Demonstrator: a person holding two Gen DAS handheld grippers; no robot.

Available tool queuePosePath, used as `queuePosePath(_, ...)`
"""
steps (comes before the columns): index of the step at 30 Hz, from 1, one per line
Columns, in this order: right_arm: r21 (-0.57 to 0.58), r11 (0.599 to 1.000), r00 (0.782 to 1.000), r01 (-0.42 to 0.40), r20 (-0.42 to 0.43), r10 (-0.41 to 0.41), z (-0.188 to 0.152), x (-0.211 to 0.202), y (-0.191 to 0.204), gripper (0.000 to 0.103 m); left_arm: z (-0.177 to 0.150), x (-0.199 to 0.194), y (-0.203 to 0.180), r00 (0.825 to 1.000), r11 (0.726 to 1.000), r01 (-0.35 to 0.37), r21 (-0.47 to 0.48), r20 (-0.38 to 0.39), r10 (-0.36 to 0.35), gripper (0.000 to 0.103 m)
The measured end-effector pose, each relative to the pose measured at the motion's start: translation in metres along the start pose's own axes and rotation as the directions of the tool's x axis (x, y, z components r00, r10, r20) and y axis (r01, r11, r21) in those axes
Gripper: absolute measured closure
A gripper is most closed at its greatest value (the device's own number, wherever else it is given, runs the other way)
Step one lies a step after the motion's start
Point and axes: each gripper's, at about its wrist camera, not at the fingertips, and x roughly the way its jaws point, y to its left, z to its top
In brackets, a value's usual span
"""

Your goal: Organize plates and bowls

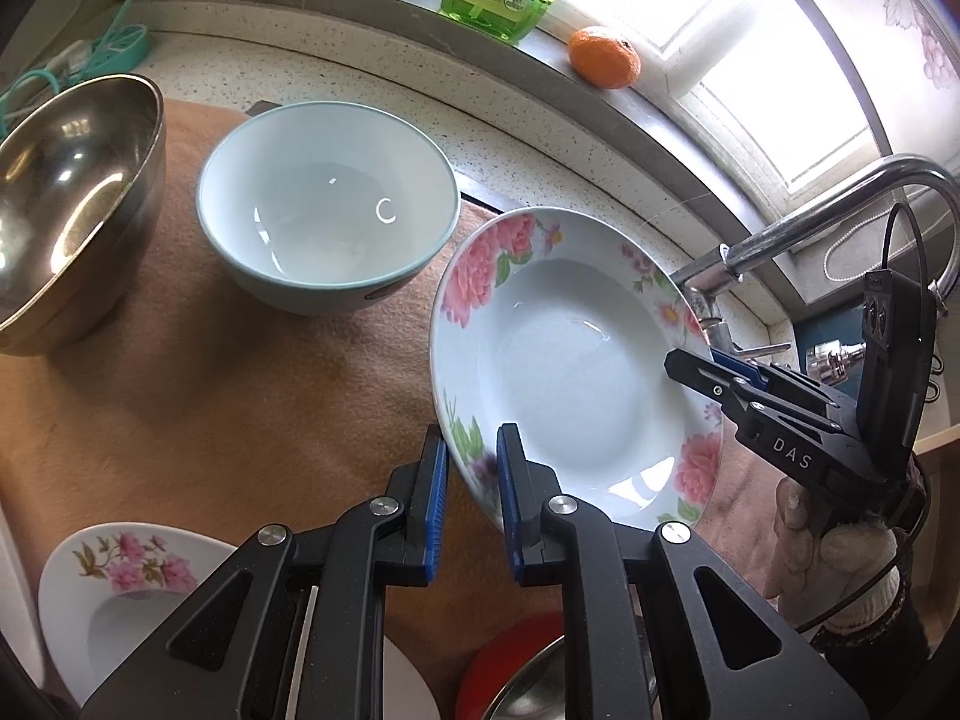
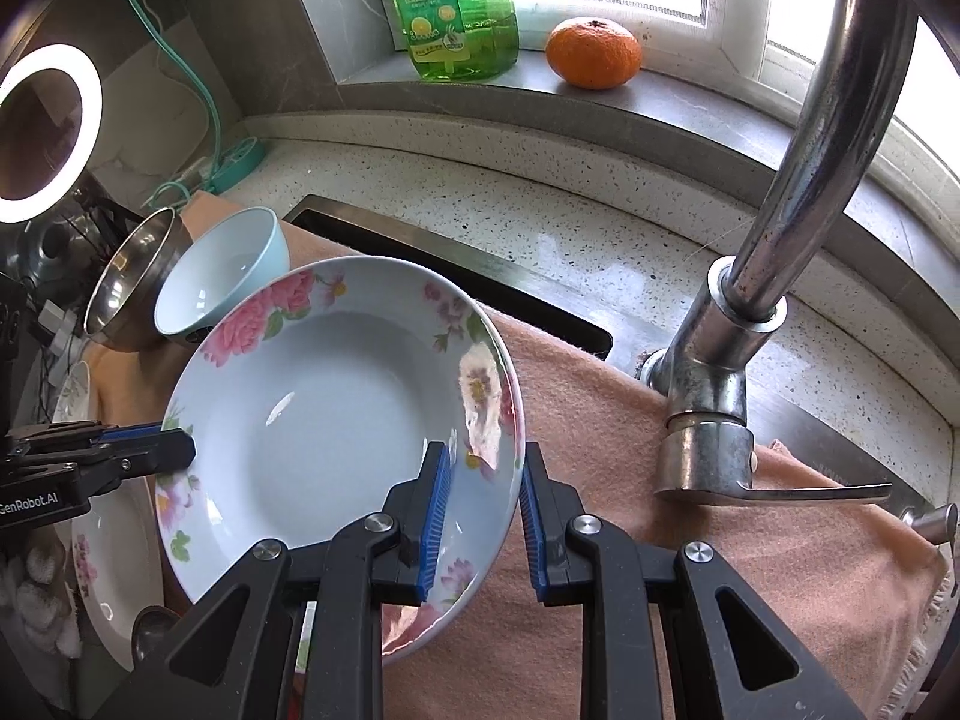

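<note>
A white deep plate with pink flowers (image 1: 564, 360) (image 2: 336, 420) is held tilted above the orange towel (image 1: 210, 396). My left gripper (image 1: 471, 450) straddles its near-left rim with a gap on both pads. My right gripper (image 2: 483, 462), also seen in the left wrist view (image 1: 696, 363), straddles the opposite rim, its pads apart. A pale blue bowl (image 1: 327, 204) (image 2: 225, 273) and a steel bowl (image 1: 72, 204) (image 2: 129, 282) stand on the towel behind. Another flowered plate (image 1: 120, 588) (image 2: 111, 558) lies below.
A steel faucet (image 2: 780, 252) (image 1: 840, 210) rises at the right. A green dish-soap bottle (image 2: 456, 6) and an orange (image 2: 593, 51) sit on the windowsill. A teal power strip (image 2: 237, 159) lies at the back left. A red dish (image 1: 510, 660) shows under my left gripper.
</note>
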Motion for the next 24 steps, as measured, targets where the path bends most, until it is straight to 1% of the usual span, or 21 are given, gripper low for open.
queuePosePath(8, 0.005, 1.000, 1.000, 0.005, 0.023, -0.005, -0.002, -0.015, 0.011, 0.082, -0.002, -0.017, 0.003, 1.000, 1.000, 0.012, 0.012, 0.020, -0.012, 0.089)
queuePosePath(24, 0.009, 1.000, 0.998, 0.006, 0.057, -0.006, -0.010, -0.038, 0.054, 0.082, -0.011, -0.057, 0.026, 0.998, 0.999, 0.027, 0.026, 0.053, -0.028, 0.089)
